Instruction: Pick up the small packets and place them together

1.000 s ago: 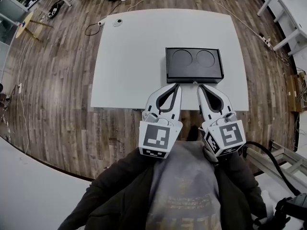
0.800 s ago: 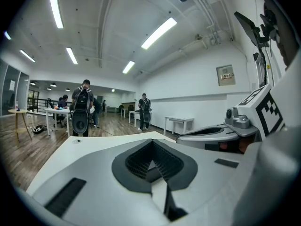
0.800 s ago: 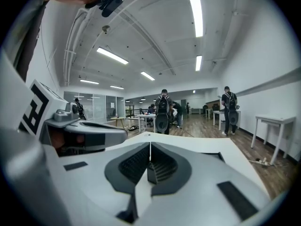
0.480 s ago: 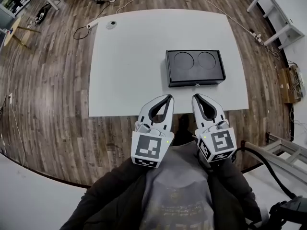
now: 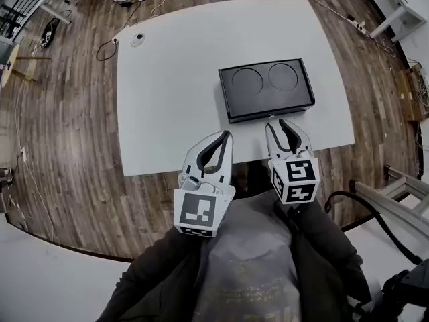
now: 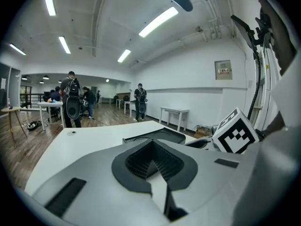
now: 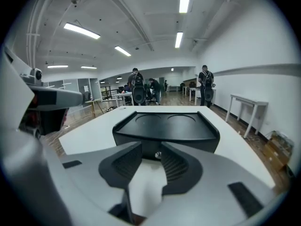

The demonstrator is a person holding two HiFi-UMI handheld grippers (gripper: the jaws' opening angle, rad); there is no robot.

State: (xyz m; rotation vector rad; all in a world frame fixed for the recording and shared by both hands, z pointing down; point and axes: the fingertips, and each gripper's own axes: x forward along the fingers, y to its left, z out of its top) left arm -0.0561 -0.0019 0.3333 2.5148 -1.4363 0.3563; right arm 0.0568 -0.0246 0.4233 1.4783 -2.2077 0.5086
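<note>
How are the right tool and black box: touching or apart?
Cannot tell: in the right gripper view, right tool tips overlap the black box front, hiding any gap.

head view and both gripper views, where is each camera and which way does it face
Head view: on the person's head, looking steeply down at white table and black box; shows left tool, right tool, torso.
Left gripper view: on the left tool, looking along its shut, empty jaws over the table; right tool at right.
Right gripper view: on the right tool, facing the box; jaws have just been opening, nothing between them.
Shared: all three show table and box.
</note>
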